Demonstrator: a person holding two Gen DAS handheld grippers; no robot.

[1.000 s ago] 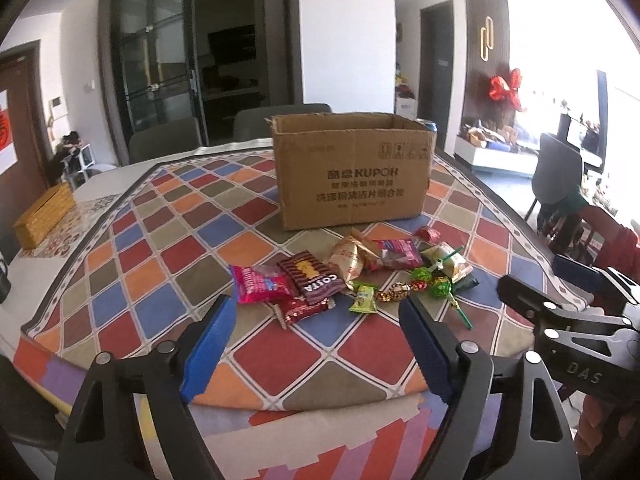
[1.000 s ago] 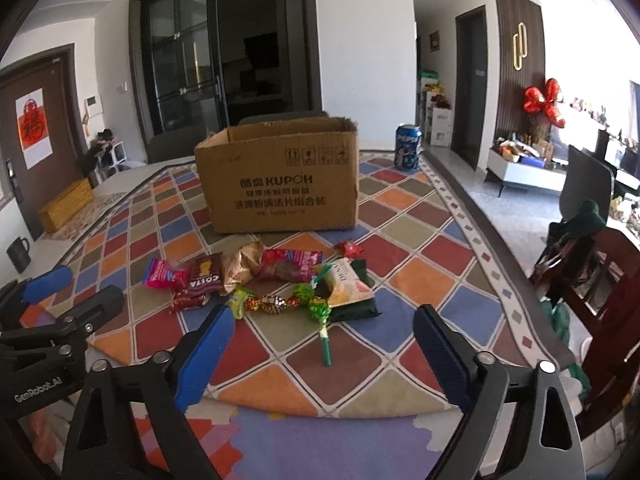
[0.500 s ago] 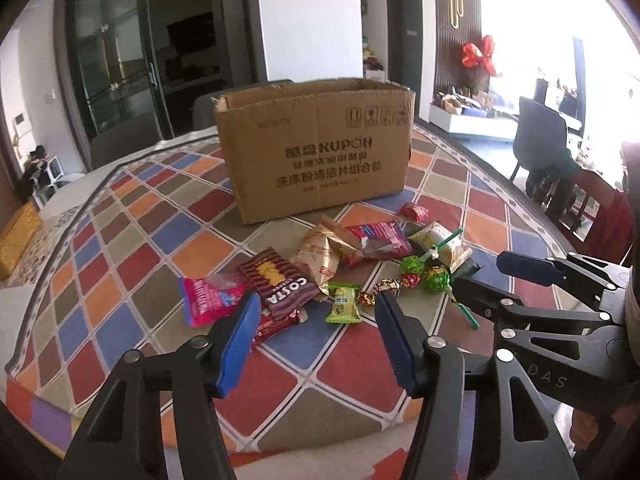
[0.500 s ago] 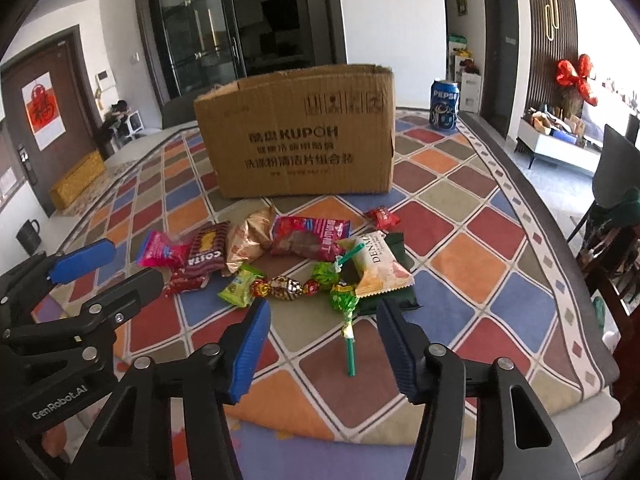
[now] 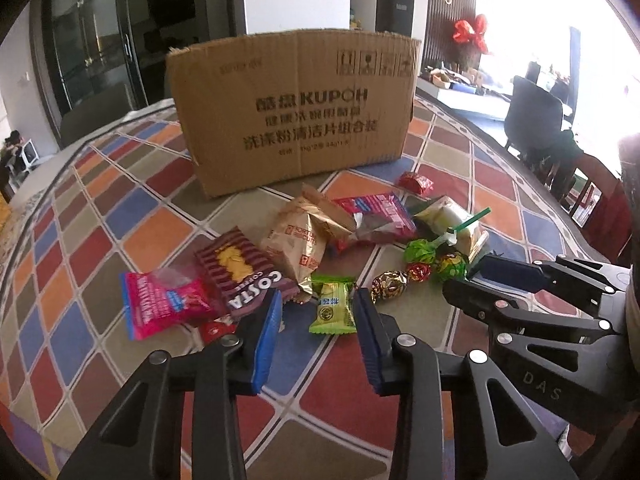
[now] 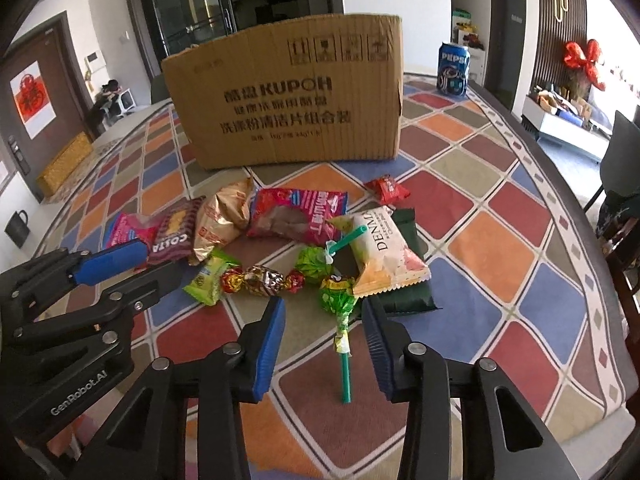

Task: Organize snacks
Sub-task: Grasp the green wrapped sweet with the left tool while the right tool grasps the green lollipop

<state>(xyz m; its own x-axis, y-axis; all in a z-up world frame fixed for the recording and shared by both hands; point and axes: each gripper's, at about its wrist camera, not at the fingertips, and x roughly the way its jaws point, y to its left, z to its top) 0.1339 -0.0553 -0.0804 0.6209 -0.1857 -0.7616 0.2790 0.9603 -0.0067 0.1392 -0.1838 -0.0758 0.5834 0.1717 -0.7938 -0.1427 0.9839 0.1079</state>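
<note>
Right wrist view alone gives us Pepsi can [image 6: 453,69]; right gripper [image 6: 323,309] closing astride green lollipop [image 6: 339,305], ungrasped. Left gripper [image 5: 316,305] closing around green candy [image 5: 333,309], ungrasped.

You're in home, open living-dining room. Round tabletop [image 6: 500,216] under bright diamond-pattern cloth, dining chair [image 5: 534,110] beside it. Dark glass doors [image 6: 192,4] behind, wooden door [image 6: 44,92] with red paper decoration [image 6: 34,98] at left. Red bow [image 6: 582,60] on slatted wall, low cabinet [image 6: 560,124] with household clutter.
</note>
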